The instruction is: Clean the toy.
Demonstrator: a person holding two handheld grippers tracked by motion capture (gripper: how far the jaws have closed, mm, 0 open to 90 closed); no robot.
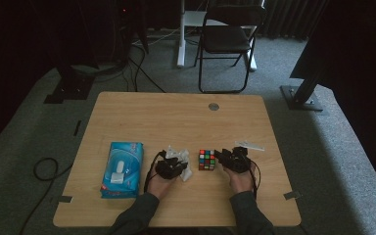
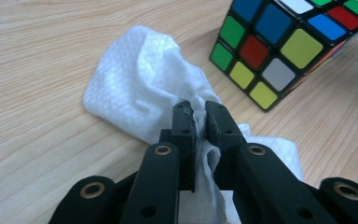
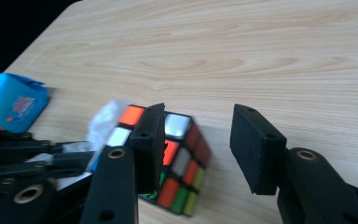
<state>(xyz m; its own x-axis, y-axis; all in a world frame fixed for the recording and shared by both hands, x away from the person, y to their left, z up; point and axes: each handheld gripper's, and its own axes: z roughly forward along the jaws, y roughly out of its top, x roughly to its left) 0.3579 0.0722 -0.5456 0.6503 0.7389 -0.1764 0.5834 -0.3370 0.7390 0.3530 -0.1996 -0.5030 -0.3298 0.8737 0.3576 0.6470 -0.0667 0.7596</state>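
A crumpled white wipe lies on the wooden table, and my left gripper is shut on a fold of it. In the high view the left gripper sits just left of a scrambled colour cube, with the wipe bunched around it. The cube stands right beside the wipe. My right gripper is at the cube's right side. Its jaws stand open; the cube lies behind the left jaw and reaches partly into the gap, with no pad pressing on it.
A blue pack of wipes lies at the front left of the table, and the pack shows beyond the cube. A small white strip lies just beyond the right gripper. A folding chair stands past the table's far edge.
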